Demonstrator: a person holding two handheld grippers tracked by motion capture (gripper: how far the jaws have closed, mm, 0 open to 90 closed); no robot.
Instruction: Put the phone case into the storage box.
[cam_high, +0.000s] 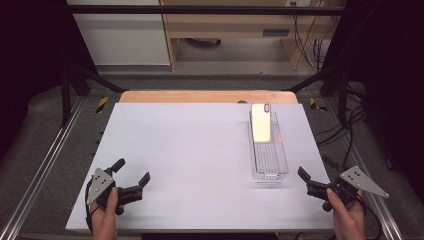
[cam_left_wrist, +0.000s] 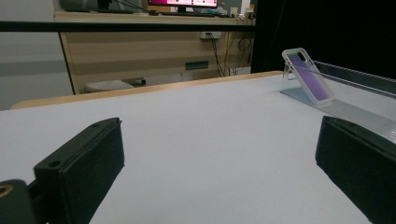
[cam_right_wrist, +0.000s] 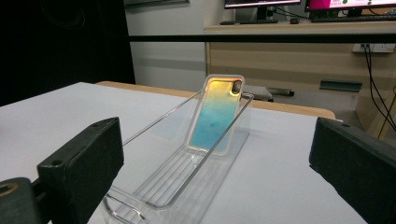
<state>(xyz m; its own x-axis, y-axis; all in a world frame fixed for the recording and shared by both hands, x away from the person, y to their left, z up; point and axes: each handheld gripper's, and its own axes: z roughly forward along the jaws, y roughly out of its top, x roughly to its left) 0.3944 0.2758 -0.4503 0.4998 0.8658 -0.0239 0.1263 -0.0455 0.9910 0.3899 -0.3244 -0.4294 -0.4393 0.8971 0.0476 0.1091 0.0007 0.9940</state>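
A clear plastic tray (cam_high: 270, 169) lies lengthwise on the right half of the white table (cam_high: 190, 150). A phone case (cam_high: 261, 123) with a shiny iridescent back leans upright against the tray's far end. My left gripper (cam_high: 133, 170) rests open near the front left corner, with nothing between its jaws. My right gripper (cam_high: 315, 167) is open at the front right edge, just right of the tray's near end. In the right gripper view the tray (cam_right_wrist: 154, 186) and case (cam_right_wrist: 215, 114) sit straight ahead between the jaws. The left gripper view has the case (cam_left_wrist: 308, 77) far off to the right.
A wooden table edge (cam_high: 207, 96) borders the white surface at the back. Black frame posts (cam_high: 65, 85) and aluminium rails (cam_high: 40, 170) run along both sides. Cabinets and cables (cam_high: 310, 45) stand beyond the table. The white surface is bare left of the tray.
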